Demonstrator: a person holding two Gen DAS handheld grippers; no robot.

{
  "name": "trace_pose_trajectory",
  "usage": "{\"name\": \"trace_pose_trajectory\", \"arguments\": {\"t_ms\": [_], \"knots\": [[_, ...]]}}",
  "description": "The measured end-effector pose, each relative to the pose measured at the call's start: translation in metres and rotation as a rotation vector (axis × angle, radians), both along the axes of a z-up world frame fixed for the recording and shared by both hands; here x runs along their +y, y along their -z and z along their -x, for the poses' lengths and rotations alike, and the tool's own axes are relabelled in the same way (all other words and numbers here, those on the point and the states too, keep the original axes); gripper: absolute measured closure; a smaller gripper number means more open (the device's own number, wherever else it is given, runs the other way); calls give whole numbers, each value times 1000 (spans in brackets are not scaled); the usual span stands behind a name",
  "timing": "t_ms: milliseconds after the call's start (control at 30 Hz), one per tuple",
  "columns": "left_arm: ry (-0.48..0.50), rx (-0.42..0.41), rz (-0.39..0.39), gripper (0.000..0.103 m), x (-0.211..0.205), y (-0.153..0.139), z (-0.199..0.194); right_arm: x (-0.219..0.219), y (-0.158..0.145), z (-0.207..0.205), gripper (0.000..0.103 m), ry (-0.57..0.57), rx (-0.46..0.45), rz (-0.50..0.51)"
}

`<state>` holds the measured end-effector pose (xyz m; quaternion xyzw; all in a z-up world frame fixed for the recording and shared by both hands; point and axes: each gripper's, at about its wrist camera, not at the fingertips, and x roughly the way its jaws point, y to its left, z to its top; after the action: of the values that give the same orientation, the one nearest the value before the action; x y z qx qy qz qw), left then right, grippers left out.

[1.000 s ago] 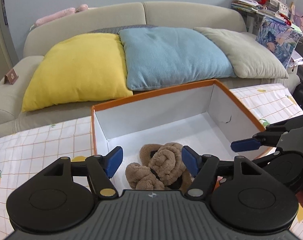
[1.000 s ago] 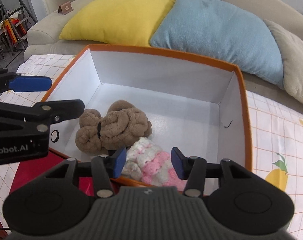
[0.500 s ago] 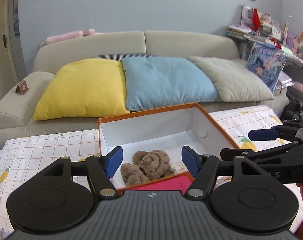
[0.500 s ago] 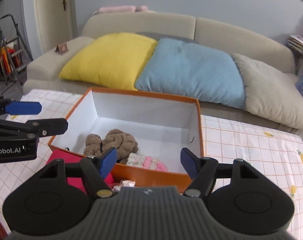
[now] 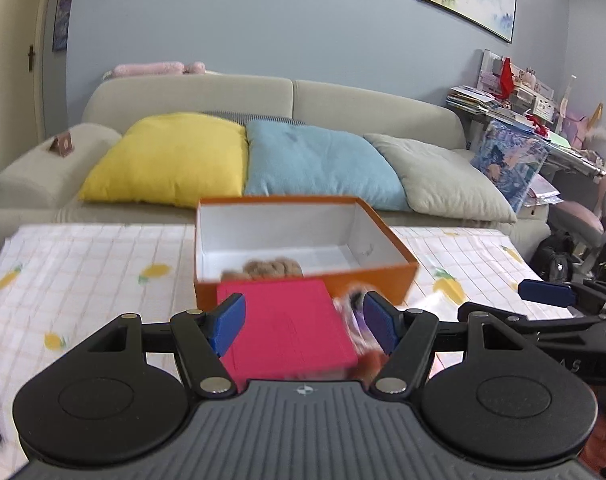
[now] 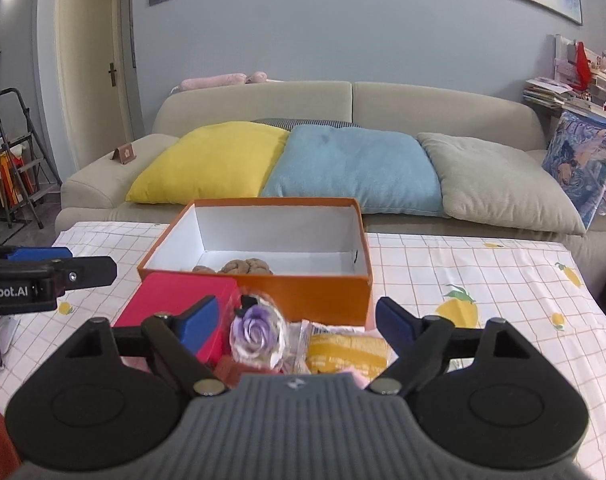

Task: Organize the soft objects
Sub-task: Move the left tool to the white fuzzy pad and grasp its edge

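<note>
Lying in the orange box point(image 6: 323, 300), the brown plush point(image 6: 245, 267) sits beyond both spread, empty hand-held grippers point(image 6: 297, 322).

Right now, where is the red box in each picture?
Left wrist view: the red box sits low in the middle, between the open left tongs, in front of the orange box.
Right wrist view: it is lower left, beside the purple flower.
Shared landmark: the orange box, right behind the red box in both.
</note>
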<state>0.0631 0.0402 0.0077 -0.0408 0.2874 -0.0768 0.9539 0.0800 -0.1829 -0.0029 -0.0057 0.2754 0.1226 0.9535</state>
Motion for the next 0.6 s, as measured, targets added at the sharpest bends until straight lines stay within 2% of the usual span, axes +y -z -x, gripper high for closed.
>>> {"name": "trace_pose_trajectory", "arguments": {"t_ms": [100,200,367,467,600], "knots": [[34,38,-4,23,-3,11,11,0,11,19,17,-14,5,37],[64,90,-18,23,-6,24,19,0,25,31,17,-17,48,63],[75,275,30,23,-4,51,17,1,52,34,17,-7,172,129],[64,339,48,23,-2,63,15,0,70,31,17,0,260,153],[54,368,62,23,0,73,15,-1,90,28,17,12,356,156]]}}
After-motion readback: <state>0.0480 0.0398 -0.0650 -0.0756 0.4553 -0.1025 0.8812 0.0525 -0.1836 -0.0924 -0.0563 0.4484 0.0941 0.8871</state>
